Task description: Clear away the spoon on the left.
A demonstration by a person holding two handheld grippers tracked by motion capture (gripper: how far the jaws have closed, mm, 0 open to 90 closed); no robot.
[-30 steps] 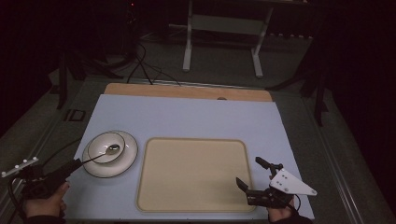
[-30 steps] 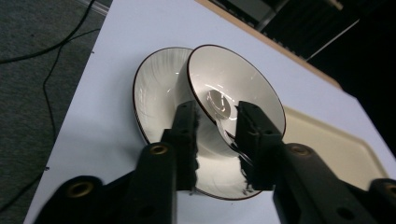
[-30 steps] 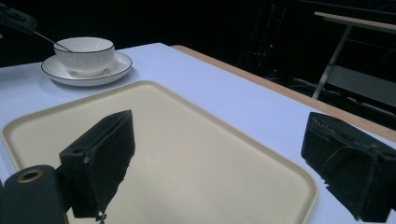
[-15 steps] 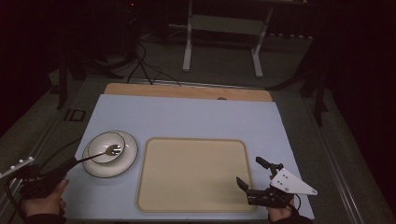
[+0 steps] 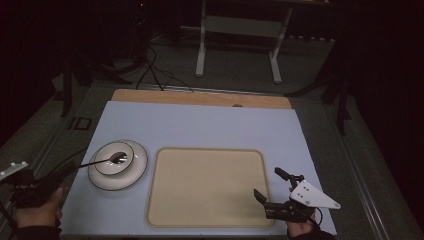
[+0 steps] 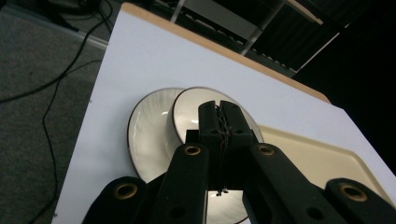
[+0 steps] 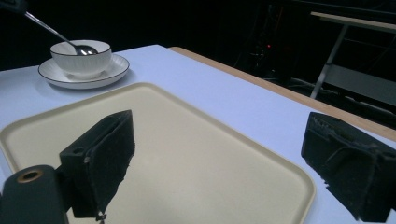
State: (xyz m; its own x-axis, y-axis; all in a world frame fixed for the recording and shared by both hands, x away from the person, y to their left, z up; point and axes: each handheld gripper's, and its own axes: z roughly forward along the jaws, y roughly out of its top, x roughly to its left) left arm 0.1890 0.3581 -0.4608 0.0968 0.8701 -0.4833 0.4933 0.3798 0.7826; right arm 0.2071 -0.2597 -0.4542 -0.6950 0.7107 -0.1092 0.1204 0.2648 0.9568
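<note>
The left tool (image 6: 219,122) hides the spoon (image 5: 107,160) handle within its jaws

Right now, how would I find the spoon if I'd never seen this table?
Look at the big tan tray, then left to the white bowl on its plate. The spoon is the thin shiny metal thing slanting out of that bowl.

Black two-jaw tongs (image 5: 272,186) — brass-ringed screw holes, grey three-cornered top plate.
</note>
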